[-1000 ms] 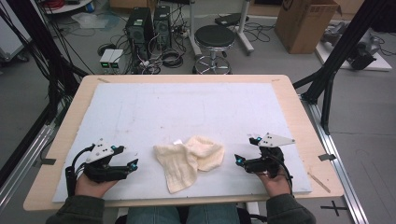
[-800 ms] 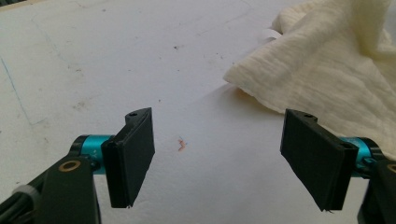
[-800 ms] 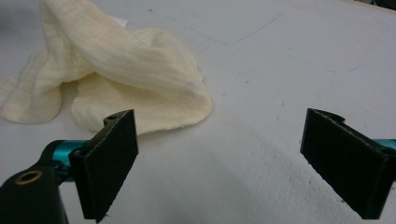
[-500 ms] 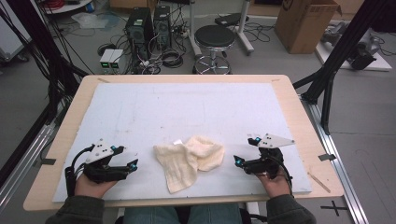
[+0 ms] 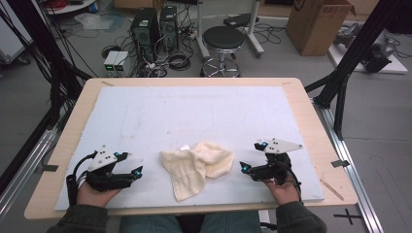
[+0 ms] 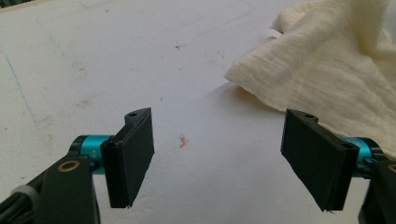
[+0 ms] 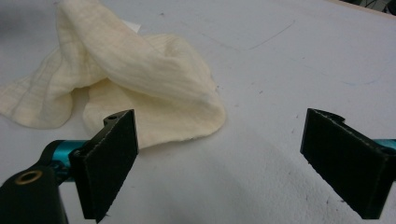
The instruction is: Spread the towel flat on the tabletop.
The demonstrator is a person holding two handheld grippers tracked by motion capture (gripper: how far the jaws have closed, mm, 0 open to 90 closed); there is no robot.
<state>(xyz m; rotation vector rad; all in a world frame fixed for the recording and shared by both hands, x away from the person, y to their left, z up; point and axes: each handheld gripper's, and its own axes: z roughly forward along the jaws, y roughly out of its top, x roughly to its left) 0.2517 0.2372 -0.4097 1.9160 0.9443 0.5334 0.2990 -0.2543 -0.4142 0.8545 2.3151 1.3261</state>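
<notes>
Bright, even light; soft shadows, slight blur.

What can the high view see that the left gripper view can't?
High view alone: both hands, the left gripper and right gripper on either side of the cloth, the table's wooden edge, plus a stool, computers and a cardboard box behind it.

Left gripper view alone: a close look along its two open black jaws, a small reddish speck between them, and the cloth's ribbed weave.

Both: the cream cloth lying crumpled on the white mat.
</notes>
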